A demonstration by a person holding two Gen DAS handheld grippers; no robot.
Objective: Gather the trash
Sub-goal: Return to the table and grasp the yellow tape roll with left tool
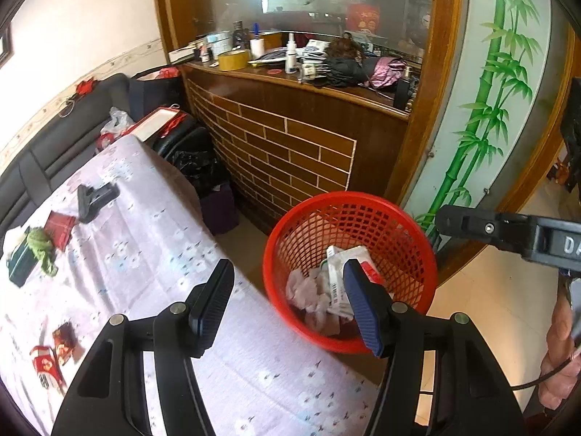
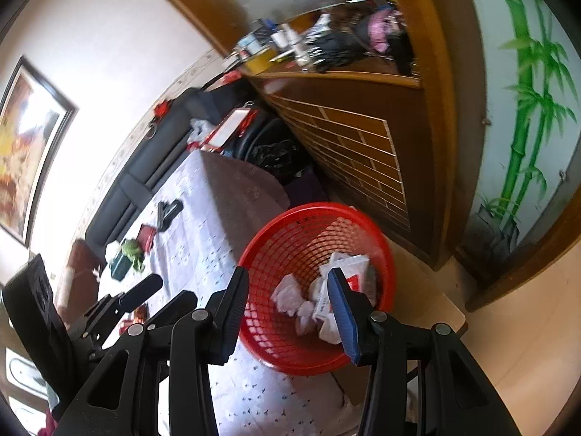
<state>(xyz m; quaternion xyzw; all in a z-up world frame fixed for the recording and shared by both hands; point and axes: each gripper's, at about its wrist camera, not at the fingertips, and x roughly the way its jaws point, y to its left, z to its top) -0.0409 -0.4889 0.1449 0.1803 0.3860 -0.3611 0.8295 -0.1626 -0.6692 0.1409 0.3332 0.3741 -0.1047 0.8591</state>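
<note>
Now both the left gripper (image 1: 287,307) and right gripper (image 2: 290,312) hang open and empty over the red basket (image 1: 279,239); best swing back squarely to the wrappers (image 1: 54,356) on the tablecloth (image 1: 152,239).

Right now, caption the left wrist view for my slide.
Left gripper open and empty above the cloth-covered table, beside a red mesh basket holding crumpled tissues and packaging.

Bright daylight, fisheye warp (right view blurred)

Count: one red basket (image 1: 350,218); two dark red packets (image 1: 61,227) (image 1: 65,341) and one red-and-white packet (image 1: 43,363) on the cloth; one tape roll (image 1: 234,60) far.
</note>
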